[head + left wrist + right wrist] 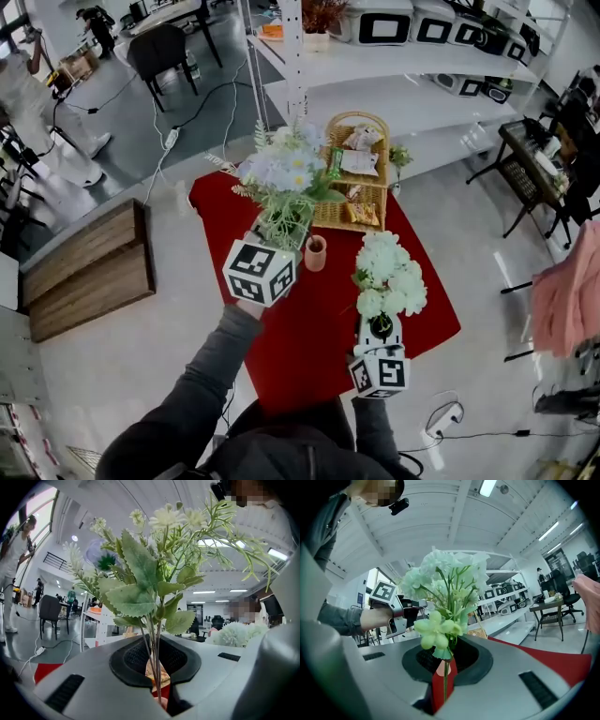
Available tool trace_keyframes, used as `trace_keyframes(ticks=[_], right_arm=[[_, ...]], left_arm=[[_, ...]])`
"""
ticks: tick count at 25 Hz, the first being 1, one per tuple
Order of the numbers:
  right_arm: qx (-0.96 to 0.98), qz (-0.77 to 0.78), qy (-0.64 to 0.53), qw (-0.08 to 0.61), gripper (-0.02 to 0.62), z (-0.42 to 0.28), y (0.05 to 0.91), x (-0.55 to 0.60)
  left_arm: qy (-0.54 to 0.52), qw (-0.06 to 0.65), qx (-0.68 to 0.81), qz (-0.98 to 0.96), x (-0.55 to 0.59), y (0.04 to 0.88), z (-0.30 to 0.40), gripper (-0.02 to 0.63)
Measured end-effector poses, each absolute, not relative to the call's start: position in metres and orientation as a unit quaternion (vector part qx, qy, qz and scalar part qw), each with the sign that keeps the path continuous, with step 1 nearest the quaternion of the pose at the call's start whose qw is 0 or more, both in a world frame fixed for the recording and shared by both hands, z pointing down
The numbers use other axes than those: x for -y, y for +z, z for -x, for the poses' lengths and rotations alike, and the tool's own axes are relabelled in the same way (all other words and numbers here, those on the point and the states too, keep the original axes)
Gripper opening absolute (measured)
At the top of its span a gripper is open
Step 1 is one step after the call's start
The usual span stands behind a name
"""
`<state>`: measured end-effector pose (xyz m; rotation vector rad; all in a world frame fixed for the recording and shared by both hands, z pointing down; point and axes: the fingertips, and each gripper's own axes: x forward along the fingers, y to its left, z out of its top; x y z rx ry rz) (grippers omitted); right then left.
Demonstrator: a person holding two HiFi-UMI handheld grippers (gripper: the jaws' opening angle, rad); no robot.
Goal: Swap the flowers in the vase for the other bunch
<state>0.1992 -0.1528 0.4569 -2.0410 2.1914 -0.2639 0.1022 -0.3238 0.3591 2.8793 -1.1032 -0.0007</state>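
My left gripper (281,242) is shut on the stems of a bunch of pale blue and white flowers with green leaves (286,178). In the left gripper view its stems (157,667) stand upright between the closed jaws. A small pink vase (315,253) stands empty on the red table (281,347), just right of that gripper. My right gripper (380,330) is shut on the stem of a pale green and white bunch (389,277). The right gripper view shows that bunch (447,581) upright, with the left gripper (401,613) off to the left.
A wicker basket (330,214) with packets sits at the table's far side, with a tiny potted plant (400,157) beside it. White shelving (394,70) stands beyond. A wooden bench (89,272) lies to the left and cables run across the floor.
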Motion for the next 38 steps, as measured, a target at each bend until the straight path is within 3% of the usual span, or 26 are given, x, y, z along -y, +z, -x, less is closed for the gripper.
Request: trace_keyframes(ticks=[21, 38], right_arm=[[-0.73, 0.673, -0.111, 0.042, 0.04, -0.204, 0.48, 0.157], [-0.73, 0.673, -0.114, 0.028, 0.04, -0.209, 0.483, 0.157]], left_arm=[[0.052, 0.047, 0.335, -0.94, 0.325, 0.456, -0.124, 0.038], [0.042, 0.048, 0.335, -0.94, 0.322, 0.479, -0.129, 0.043]])
